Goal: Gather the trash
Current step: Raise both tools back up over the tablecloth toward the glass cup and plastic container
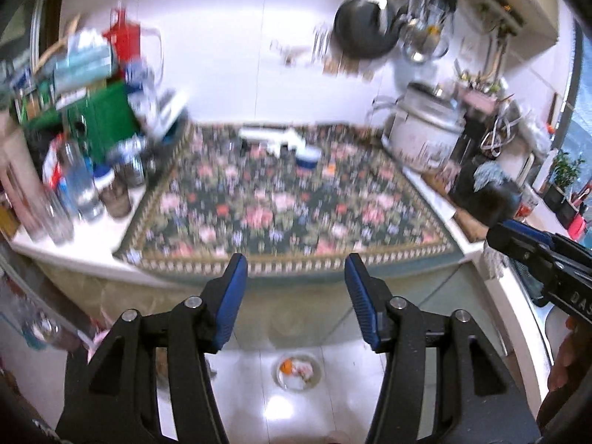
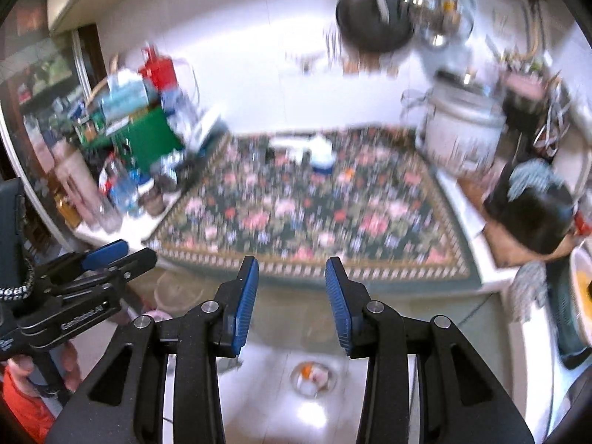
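Observation:
A floral cloth point(image 1: 281, 207) covers the counter ahead, blurred in both views. At its far side lie white crumpled pieces point(image 1: 273, 137), a blue-and-white tub point(image 1: 308, 157) and a small orange scrap point(image 1: 330, 166). A clear bin with orange and white scraps point(image 1: 298, 372) stands on the floor below. My left gripper point(image 1: 296, 262) is open and holds nothing, in front of the counter's near edge. My right gripper point(image 2: 292, 262) is also open and bare, its jaws narrower. The same tub point(image 2: 322, 164) and floor bin point(image 2: 313, 375) show in the right wrist view. Each gripper appears at the other view's side.
Bottles and jars point(image 1: 81, 185) and a green box point(image 1: 107, 118) crowd the counter's left end. A white rice cooker point(image 1: 425, 125) stands at the right, with a dark rounded object point(image 2: 532, 214) nearer. A black pan point(image 1: 364, 29) hangs on the wall.

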The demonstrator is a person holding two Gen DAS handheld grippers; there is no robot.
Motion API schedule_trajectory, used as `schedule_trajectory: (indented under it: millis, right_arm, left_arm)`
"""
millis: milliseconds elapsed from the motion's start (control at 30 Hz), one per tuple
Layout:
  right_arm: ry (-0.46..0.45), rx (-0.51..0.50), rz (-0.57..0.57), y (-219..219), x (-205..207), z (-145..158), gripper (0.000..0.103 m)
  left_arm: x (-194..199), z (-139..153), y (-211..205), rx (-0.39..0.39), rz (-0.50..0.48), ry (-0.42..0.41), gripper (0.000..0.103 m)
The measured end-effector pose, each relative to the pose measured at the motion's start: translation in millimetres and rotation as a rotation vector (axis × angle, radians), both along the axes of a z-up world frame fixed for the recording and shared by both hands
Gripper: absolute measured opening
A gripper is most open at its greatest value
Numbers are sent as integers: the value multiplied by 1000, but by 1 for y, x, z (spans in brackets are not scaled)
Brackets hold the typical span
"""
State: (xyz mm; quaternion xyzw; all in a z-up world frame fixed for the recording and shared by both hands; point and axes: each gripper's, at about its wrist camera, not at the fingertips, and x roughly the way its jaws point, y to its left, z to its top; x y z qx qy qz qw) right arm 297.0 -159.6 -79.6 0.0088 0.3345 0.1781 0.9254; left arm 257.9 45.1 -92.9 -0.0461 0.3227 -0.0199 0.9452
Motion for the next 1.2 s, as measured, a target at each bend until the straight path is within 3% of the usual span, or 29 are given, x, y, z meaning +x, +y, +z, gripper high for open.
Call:
schedule_trajectory:
  millis: [67, 233, 300, 367, 733, 1200]
  right_arm:
    - [-59, -20, -23, 1, 1, 13, 42]
    - [-159, -50, -73, -1, 11, 38, 46]
    - [-182, -38, -89, -4, 17, 45, 61]
    - [-220, -21, -103, -7, 22, 50, 69]
    - [-279, -35, -46, -19, 96, 63, 75]
    - [-186, -15, 70, -32, 214, 50, 75]
  left_arm:
    - [0, 16, -1, -2, -14, -47, 66]
    - [8, 44, -7, 5, -32, -130, 79]
    - [16, 51, -9, 11, -21, -155, 90]
    - [23, 55, -10, 14, -11, -170, 94]
    - [117, 64, -18, 1, 90, -178, 95]
    - [217, 41, -9, 2, 251, -95, 96]
